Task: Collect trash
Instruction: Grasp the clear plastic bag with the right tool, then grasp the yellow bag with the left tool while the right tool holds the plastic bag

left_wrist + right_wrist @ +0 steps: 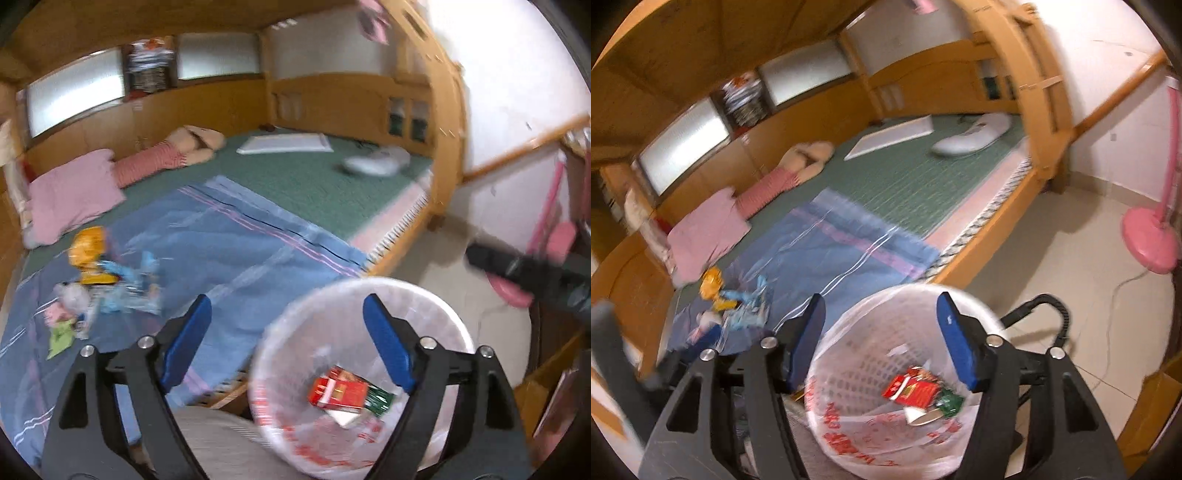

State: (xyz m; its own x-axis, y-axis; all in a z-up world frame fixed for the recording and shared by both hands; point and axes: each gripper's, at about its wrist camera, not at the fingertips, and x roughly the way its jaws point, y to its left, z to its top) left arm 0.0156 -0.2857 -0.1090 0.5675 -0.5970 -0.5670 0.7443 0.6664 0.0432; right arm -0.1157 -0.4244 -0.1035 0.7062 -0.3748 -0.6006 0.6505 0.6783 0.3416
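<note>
left gripper point(288, 325): jaws wide, empty. right gripper point(881, 317): jaws apart, empty. white bin point(849, 332) at 6 o'clock holds red packet point(912, 391). wrappers point(107, 280) at 9 o'clock on blue sheet point(236, 236).

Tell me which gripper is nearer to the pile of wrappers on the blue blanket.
Left, probably. The left gripper sits just right of the wrappers over the blanket; the right gripper hangs over the white bin, farther from them.

Both wrist views angled down, close above bin point(436, 295) point(871, 306); bed point(295, 177) point(897, 173) shared beyond.
</note>
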